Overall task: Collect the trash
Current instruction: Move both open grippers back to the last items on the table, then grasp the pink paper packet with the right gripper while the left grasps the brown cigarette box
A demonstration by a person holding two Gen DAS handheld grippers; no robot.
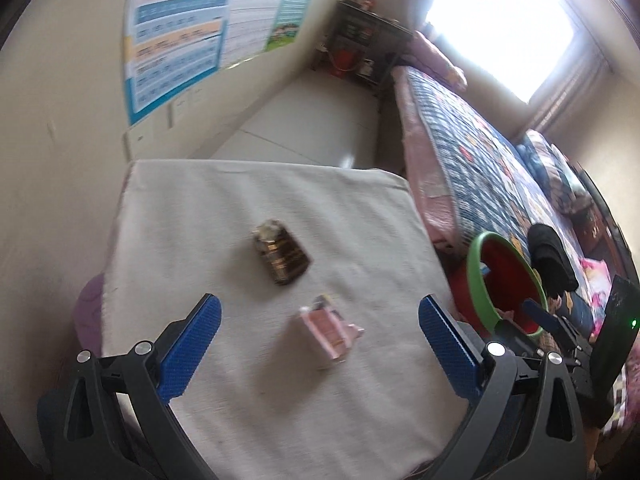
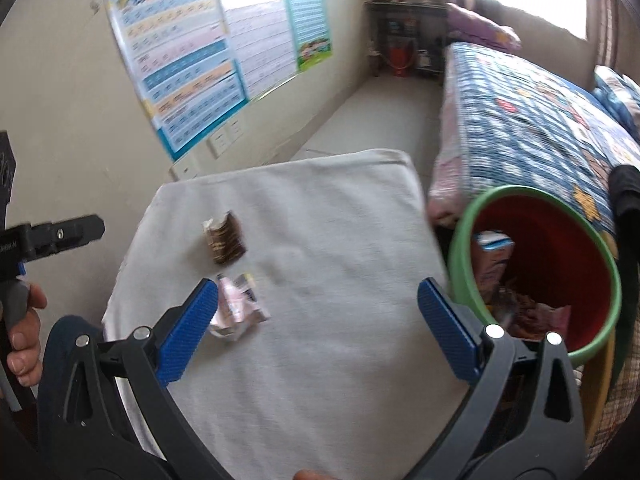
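1. Trash left: brown wrapper mid-table, pink wrapper nearer the front edge; both flat on the cloth-covered table.
2. Left claw spread wide, empty, poised over pink wrapper, probably lining up a pick.
3. Right claw likewise agape, empty.
4. Red bin just off the right edge, partly filled; short, unobstructed carry.

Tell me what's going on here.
A person holds two grippers over a white-covered table, clearing trash. Both the left gripper and the right gripper are open and empty. A brown wrapper and a crumpled pink wrapper still lie on the cloth. The red bucket beside the table already holds some wrappers.
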